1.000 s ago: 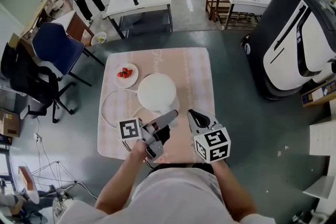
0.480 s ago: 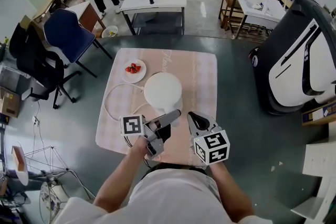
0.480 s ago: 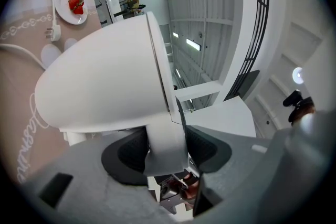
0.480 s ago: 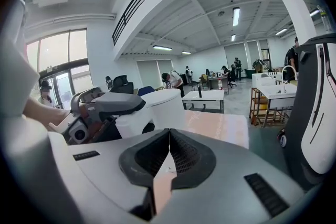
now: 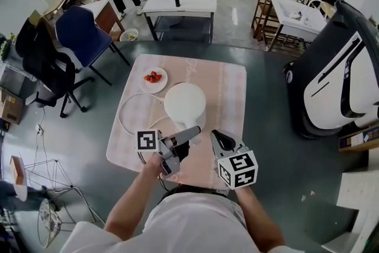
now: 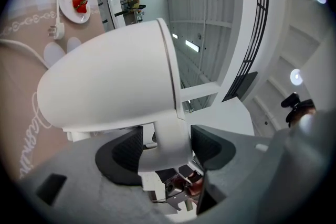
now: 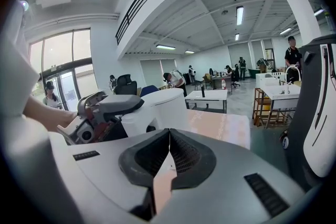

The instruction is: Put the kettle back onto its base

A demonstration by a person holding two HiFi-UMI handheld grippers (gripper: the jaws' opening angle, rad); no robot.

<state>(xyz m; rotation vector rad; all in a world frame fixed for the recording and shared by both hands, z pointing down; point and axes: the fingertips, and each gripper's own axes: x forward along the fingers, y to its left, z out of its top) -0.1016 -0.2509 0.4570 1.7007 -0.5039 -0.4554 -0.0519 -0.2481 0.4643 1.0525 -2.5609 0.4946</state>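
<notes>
Letting go looks the step in hand: left gripper (image 5: 189, 140) has just been opening, fingers wide about the handle (image 6: 170, 139) of the white kettle (image 5: 185, 102), which stands at the middle of the worktop (image 5: 228, 92), seemingly on its hidden base; right gripper (image 7: 169, 139) idles, fingers together, empty

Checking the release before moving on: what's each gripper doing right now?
Left gripper: open; its jaws have just been opening, with the kettle handle between them.
Right gripper: shut, holding nothing.
</notes>
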